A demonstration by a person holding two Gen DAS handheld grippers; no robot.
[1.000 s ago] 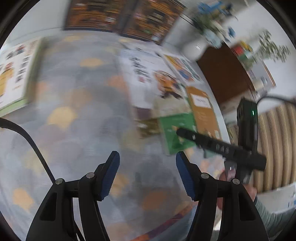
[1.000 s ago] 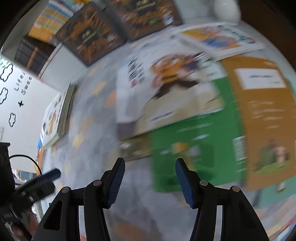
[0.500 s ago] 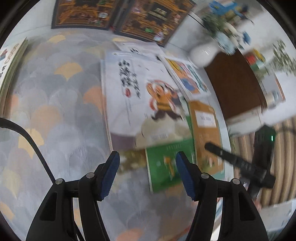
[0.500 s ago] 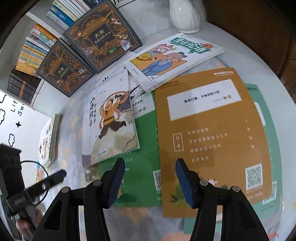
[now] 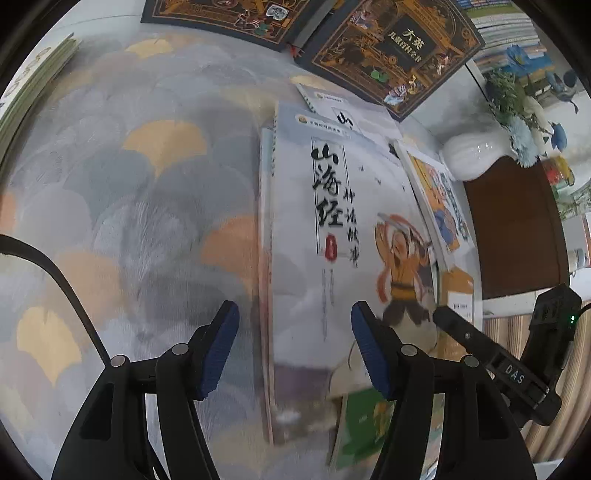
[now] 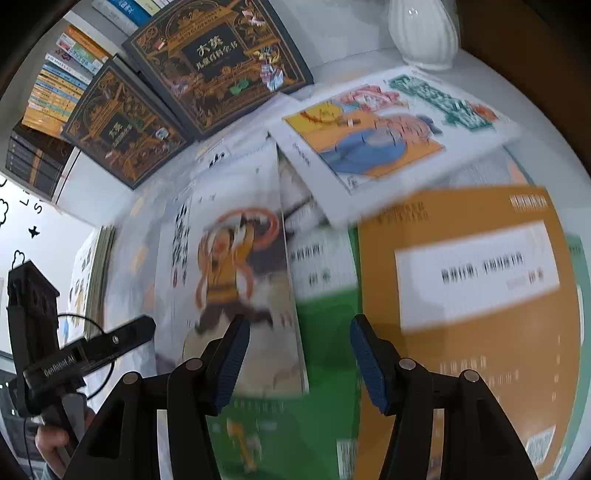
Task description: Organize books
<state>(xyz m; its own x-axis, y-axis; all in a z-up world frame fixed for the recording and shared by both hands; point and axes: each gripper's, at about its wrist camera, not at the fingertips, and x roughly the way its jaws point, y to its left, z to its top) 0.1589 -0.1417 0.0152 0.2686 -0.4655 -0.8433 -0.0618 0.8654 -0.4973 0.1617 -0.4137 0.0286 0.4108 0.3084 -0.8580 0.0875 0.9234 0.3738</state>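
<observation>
here we hold the left gripper (image 5: 291,349) spread wide and empty above the near end of the white storybook (image 5: 332,236), which lies flat on the patterned cloth (image 5: 140,192). our right gripper (image 6: 297,356), likewise parted and empty, hovers over the green book (image 6: 317,398) beside the orange book (image 6: 476,332).

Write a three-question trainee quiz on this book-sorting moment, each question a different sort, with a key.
1. True or false: the left gripper is shut on a book.
2. Multiple choice: in the right wrist view, the orange book lies on top of A) a green book, B) the white vase, C) a dark ornate book.
3. Fill in: the white book with the leaping figure lies flat on a cloth patterned in grey and ____ fan shapes.

Key: 1 false, both grippers have open jaws holding nothing; 2 A; 3 orange.
</observation>
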